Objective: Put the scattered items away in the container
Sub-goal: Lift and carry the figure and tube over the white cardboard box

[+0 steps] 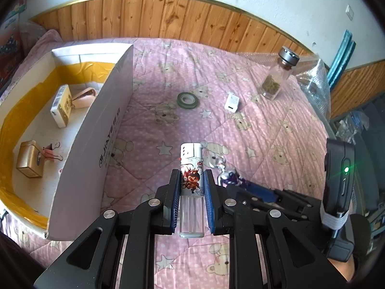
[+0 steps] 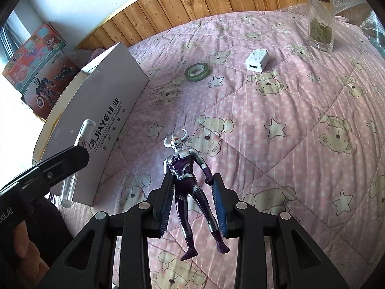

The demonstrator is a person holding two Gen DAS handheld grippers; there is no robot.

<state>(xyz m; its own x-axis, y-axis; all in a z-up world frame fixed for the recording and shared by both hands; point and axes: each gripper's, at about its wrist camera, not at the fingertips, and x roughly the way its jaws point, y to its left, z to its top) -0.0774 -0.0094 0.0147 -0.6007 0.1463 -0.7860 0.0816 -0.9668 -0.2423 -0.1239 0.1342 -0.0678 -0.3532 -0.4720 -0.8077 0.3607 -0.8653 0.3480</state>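
Note:
My left gripper (image 1: 191, 175) is shut on a clear lighter (image 1: 191, 168) with a cartoon print and holds it above the pink quilt, right of the white cardboard box (image 1: 96, 144). The lighter also shows in the right wrist view (image 2: 79, 149), beside the box (image 2: 101, 130). My right gripper (image 2: 193, 180) is shut on a silver and purple hero figure (image 2: 190, 180), gripped at the arms and hips. The figure shows in the left wrist view (image 1: 226, 171). A green tape roll (image 1: 187, 99), a white charger (image 1: 232, 102) and a glass jar (image 1: 276, 77) are on the quilt.
The box holds a white card box (image 1: 61, 106), a pink item (image 1: 84, 97), a gold tin (image 1: 30, 159) and binder clips (image 1: 51, 155). Toy boxes (image 2: 36, 69) stand behind it. Bubble wrap (image 1: 315, 79) lies at the far right. A wooden wall panel (image 1: 168, 16) runs along the back.

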